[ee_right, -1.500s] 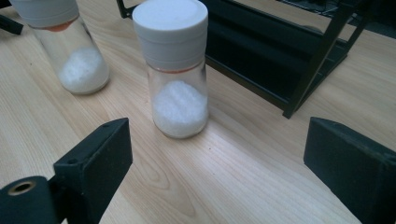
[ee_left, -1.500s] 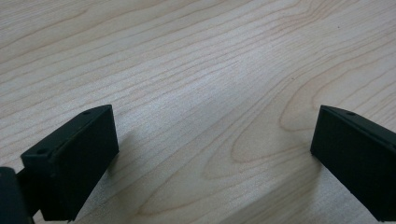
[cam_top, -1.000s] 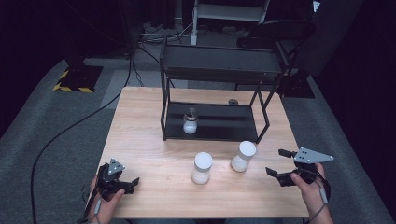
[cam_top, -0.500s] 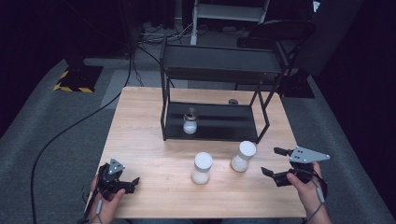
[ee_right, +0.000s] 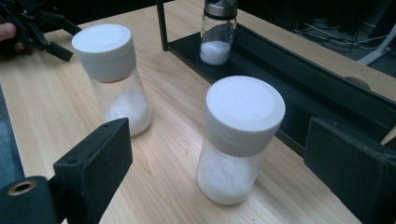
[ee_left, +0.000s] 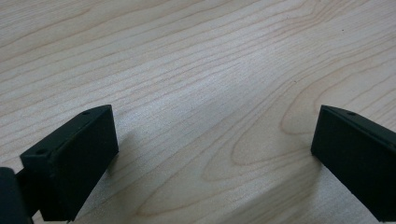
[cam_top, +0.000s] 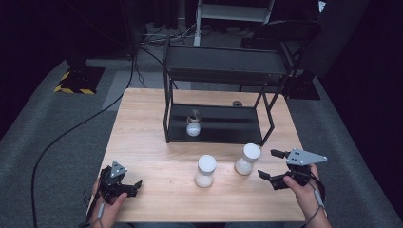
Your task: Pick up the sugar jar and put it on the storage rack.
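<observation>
At the left of the high view, the left gripper [cam_top: 124,186] rests low over the near-left corner of the wooden table [cam_top: 142,128], held in the person's left hand [cam_top: 108,209]; in the left gripper view its two black jaws stand spread wide over bare wood grain, with nothing between them. Toward the centre, a white-capped shaker [cam_top: 205,170] holding white grains stands upright on the table, and a second white-capped shaker [cam_top: 247,159] of the same kind stands just to its right and slightly farther from the person, the two near each other but not touching. Behind them, a black two-tier rack [cam_top: 223,66] occupies the far half of the table, and a small metal-capped glass shaker [cam_top: 193,123] stands upright on the left part of its lower shelf. At the right, the right gripper [cam_top: 274,165] is held in the person's right hand [cam_top: 304,190] near the table's right edge, pointing toward the second shaker. In the right gripper view its jaws are spread apart and grip nothing; the nearer shaker [ee_right: 240,140] stands ahead between them, untouched, with the other [ee_right: 114,77] beyond to the left.
</observation>
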Motion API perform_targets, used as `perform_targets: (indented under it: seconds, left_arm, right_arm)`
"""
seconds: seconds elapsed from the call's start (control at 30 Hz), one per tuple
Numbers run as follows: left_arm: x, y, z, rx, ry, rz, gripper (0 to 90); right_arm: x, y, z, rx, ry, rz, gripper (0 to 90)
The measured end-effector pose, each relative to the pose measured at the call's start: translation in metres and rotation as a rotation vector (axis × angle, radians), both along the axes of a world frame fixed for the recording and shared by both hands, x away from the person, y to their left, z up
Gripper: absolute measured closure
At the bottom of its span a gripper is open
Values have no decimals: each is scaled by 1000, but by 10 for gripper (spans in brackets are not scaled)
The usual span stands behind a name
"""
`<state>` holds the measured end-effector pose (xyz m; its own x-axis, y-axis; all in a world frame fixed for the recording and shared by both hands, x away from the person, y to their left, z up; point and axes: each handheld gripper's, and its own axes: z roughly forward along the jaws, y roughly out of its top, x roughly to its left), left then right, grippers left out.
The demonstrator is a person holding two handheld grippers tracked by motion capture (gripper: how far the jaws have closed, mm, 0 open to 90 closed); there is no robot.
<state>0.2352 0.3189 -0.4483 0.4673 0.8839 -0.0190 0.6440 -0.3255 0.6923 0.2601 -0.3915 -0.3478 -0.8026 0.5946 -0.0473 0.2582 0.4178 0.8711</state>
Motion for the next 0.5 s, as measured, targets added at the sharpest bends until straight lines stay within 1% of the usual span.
perform_targets:
  seconds: [0.1,0.27,0.5]
  left_arm:
    - [0,0,0,0,0,0,6]
    - [0,-1,0,-2,-1,5,6]
    - [0,0,0,0,1,2,6]
  right_arm:
    - [1,5,6,-1,3,1,79]
    - [-2,16,16,-3,-12,-1,79]
    - [-1,29,20,-13,-10,4,79]
